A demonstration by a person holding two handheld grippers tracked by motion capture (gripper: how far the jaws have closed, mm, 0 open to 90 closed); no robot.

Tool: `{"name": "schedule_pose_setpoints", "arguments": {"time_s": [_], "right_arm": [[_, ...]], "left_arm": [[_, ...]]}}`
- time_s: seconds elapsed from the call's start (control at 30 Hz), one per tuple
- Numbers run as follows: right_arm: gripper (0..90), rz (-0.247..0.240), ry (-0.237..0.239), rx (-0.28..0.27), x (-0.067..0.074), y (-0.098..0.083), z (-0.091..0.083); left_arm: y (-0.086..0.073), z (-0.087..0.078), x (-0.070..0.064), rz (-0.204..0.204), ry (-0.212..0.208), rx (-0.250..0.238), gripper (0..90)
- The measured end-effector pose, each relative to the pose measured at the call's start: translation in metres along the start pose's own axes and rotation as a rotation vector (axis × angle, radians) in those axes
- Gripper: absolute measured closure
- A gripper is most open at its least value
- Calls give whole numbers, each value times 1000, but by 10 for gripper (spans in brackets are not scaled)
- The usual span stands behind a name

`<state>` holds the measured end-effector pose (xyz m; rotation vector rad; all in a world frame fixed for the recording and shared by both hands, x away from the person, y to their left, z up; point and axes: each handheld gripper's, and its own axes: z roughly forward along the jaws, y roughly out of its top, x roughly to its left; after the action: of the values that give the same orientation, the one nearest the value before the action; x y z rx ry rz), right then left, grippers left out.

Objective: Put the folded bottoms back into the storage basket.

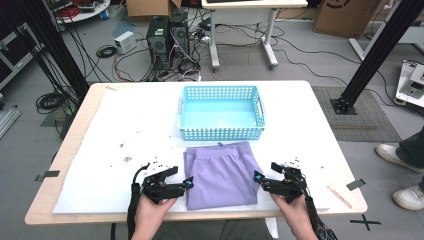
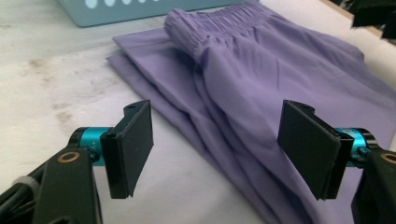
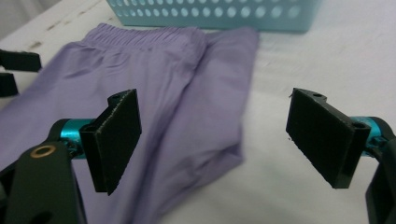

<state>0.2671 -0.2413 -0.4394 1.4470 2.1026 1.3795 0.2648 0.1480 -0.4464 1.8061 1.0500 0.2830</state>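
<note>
both claws gape empty beside purple shorts [image 1: 220, 172]; high view adds the blue basket [image 1: 221, 131].

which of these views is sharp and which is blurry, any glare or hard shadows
High view: even, soft light, no hard shadows, the folded purple shorts and blue basket a bit soft. Left gripper view: the shorts' waistband and folds look crisp, with the left tool sharp and open. Right gripper view: softer, the basket's holes and the cloth edge blurred, the right tool open; no glare.
</note>
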Motion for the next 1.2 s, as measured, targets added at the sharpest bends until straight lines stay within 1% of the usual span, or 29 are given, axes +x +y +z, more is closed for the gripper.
{"name": "schedule_pose_setpoints", "arguments": {"time_s": [0.03, 0.13, 0.23, 0.3, 0.33, 0.37, 0.4, 0.43, 0.47, 0.5, 0.53, 0.6, 0.63, 0.67, 0.73, 0.77, 0.8, 0.87, 0.93, 1.0, 1.03, 1.13, 1.17, 1.2], "right_arm": [[186, -7, 8, 11, 3, 0, 3], [186, -45, 2, 31, 9, -1, 8], [186, -66, -23, 39, 8, -1, 9], [186, -58, -44, 60, 6, -2, 11], [186, -48, -57, 83, 5, -2, 13], [186, -36, -64, 96, 4, -3, 14], [186, -14, -52, 119, 3, -2, 15], [186, -8, -49, 125, 3, -2, 16], [186, -1, -45, 134, 3, -2, 17], [186, 17, -33, 153, 4, -2, 19], [186, 16, -24, 165, 5, -2, 21], [185, 10, -38, 169, 9, -2, 23], [184, 20, -40, 171, 11, -2, 24], [184, 25, -41, 171, 12, -1, 25], [185, 37, -6, 177, 14, 0, 27], [185, 48, 12, 182, 13, 1, 27], [189, 55, 19, 179, 12, 1, 27], [190, 73, 33, 177, 9, 1, 26], [189, 74, 31, 174, 10, 1, 26], [189, 52, 14, 176, 15, 0, 28], [189, 40, 12, 178, 17, 0, 29], [190, 8, -2, 183, 25, -1, 33], [205, 1, 0, 186, 26, -1, 34], [256, -1, 6, 188, 28, 0, 34]], "left_arm": [[0, 0, -1, 6, 0, -2, 267], [-1, 0, -2, 1, 7, -5, 267], [-2, 1, -1, -12, 12, 8, 267], [-3, 5, -1, -30, 22, 57, 267], [-4, 7, 0, -39, 23, 84, 267], [-3, 8, 1, -57, 16, 110, 267], [-3, 7, 2, -63, 11, 99, 268], [-3, 7, 3, -81, 11, 101, 270], [-3, 7, 4, -86, 7, 105, 269], [-3, 8, 4, -89, 7, 106, 270], [-3, 8, 3, -96, 8, 106, 270], [-2, 9, 3, -114, 7, 104, 266], [-2, 9, 2, -125, 6, 102, 259], [-1, 9, 3, -131, -4, 104, 254], [0, 9, 7, -180, -45, 105, 255], [0, 8, 11, -190, -55, 106, 263], [0, 7, 13, -199, -53, 102, 274], [-1, 6, 13, -197, -51, 96, 292], [-2, 9, 8, -174, -36, 97, 282], [-1, 12, 2, -145, -32, 101, 281], [-1, 13, 0, -139, -34, 104, 281], [-1, 16, -4, -137, -32, 106, 292], [0, 17, -4, -140, -32, 106, 300], [0, 18, -5, -145, -31, 105, 315]]}}
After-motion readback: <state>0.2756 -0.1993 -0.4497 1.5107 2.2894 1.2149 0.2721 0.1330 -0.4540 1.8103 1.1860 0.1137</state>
